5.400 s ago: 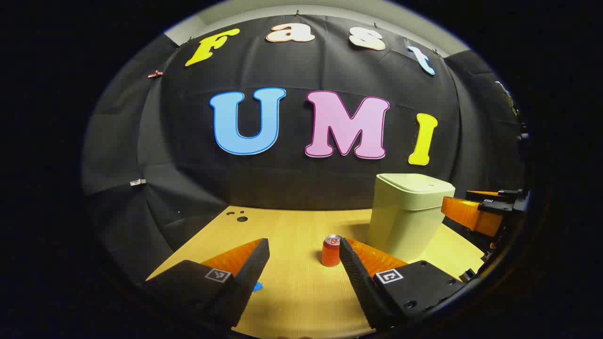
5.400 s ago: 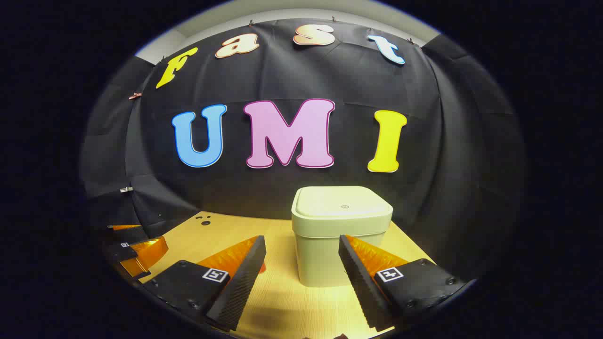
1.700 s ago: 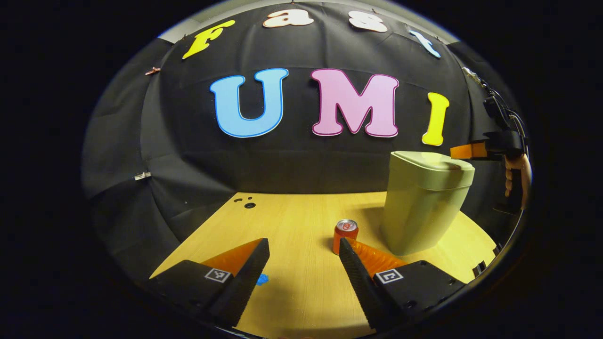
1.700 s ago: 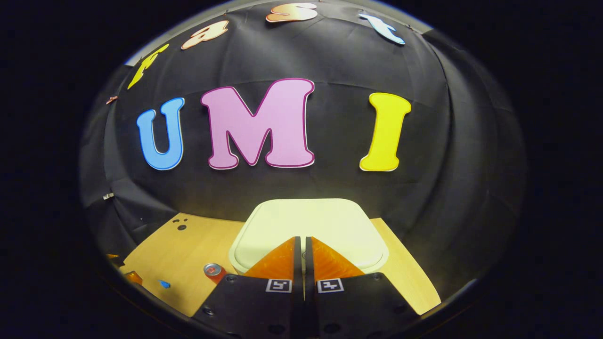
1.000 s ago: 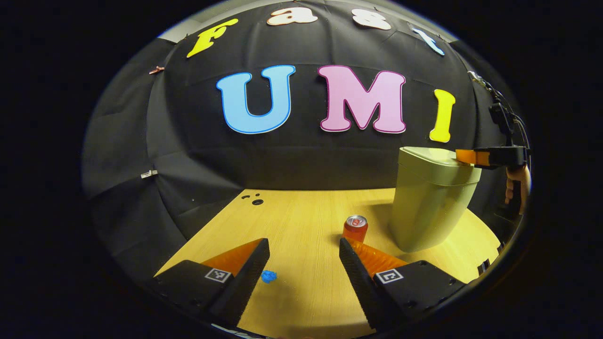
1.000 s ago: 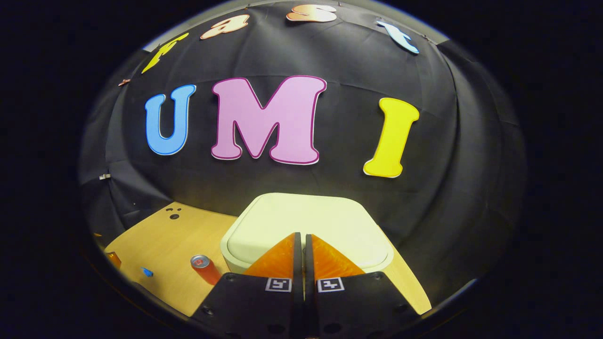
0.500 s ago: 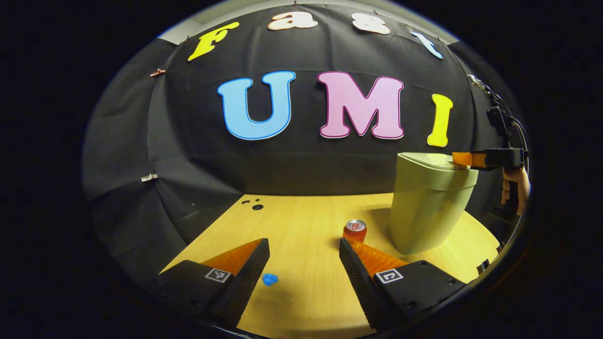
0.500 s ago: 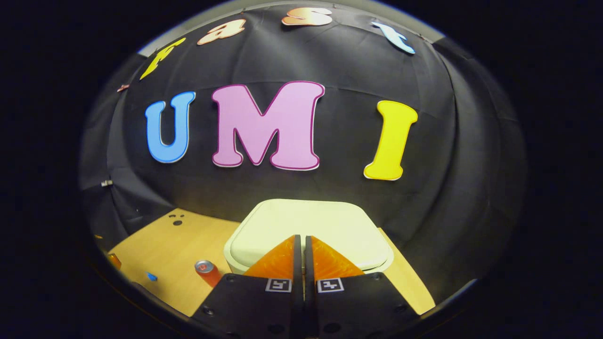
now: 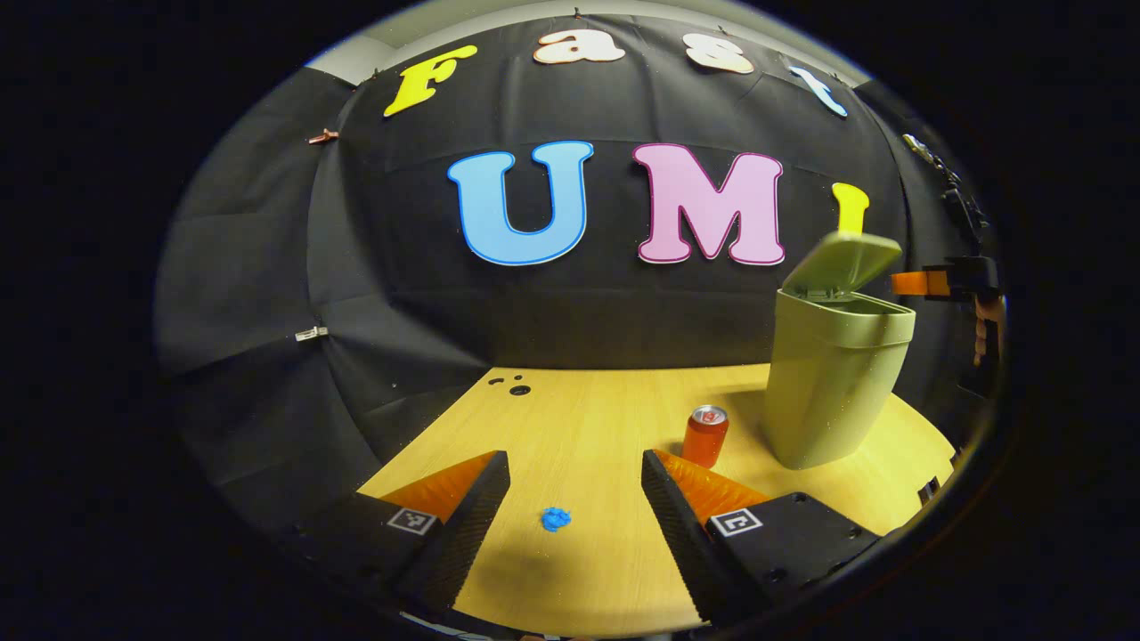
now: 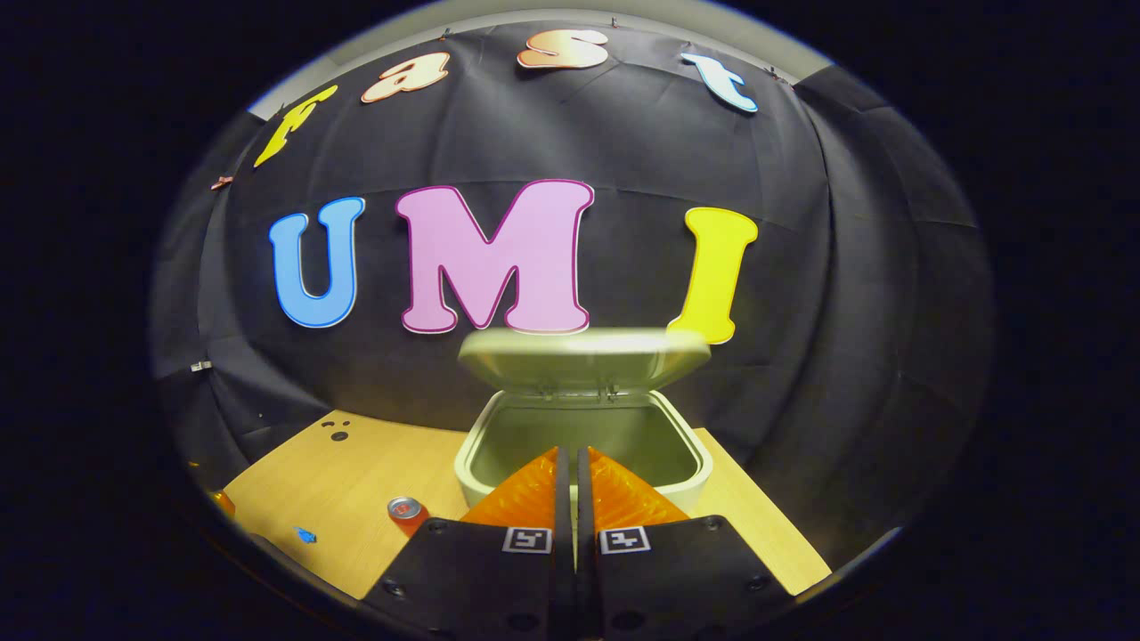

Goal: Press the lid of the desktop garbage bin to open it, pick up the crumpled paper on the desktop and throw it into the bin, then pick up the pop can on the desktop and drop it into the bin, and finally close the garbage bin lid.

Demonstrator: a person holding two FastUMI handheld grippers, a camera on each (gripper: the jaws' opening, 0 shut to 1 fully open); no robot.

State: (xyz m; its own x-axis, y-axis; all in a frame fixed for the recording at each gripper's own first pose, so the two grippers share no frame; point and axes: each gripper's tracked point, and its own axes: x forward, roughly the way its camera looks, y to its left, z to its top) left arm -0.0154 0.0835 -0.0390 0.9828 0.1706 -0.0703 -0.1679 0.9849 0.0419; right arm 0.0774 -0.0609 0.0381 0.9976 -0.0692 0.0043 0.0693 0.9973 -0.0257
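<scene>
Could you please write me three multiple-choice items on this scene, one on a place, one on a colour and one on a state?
1. Where does the pop can stand?
A. on the table, beside the bin
B. inside the bin
C. between the left gripper's fingers

2. What colour is the crumpled paper?
A. white
B. blue
C. yellow

3. How is the bin's lid?
A. shut flat
C. lying on the table
B. swung up on its hinge

Answers:
1. A: the left gripper view shows the can upright on the wood, next to the bin's base and beyond the open left gripper.
2. B: the small wad on the table is blue.
3. B: the right gripper view looks into the open bin past the shut right gripper, the lid raised behind.
</scene>
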